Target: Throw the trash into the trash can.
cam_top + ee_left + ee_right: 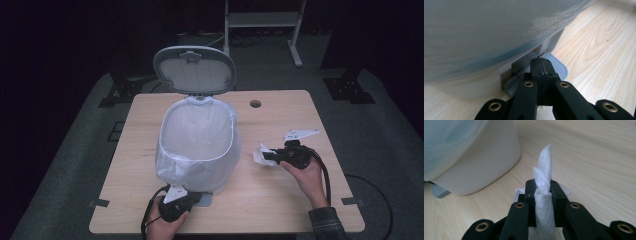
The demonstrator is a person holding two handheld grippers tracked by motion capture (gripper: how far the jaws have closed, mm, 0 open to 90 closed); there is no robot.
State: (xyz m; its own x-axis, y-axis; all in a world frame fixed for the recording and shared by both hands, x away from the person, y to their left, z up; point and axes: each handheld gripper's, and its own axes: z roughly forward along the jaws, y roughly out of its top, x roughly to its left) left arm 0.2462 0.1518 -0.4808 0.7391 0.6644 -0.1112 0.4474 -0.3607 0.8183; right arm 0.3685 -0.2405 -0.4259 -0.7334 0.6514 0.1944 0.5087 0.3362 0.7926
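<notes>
High view: the camera sat above the person's edge of the pale wooden counter, facing forward and down, far enough back to take in the whole top and the dark floor beyond.

Left gripper view: the camera rode low on the left hand-held gripper, looking along its black jaws, very near the base of the white lidded pedal bin with a translucent liner.

Right gripper view: the camera rode on the right hand-held gripper, close above the counter. The bin's wall stood at upper left.

All three views shared the bin's lower wall and the adjoining wood.
</notes>
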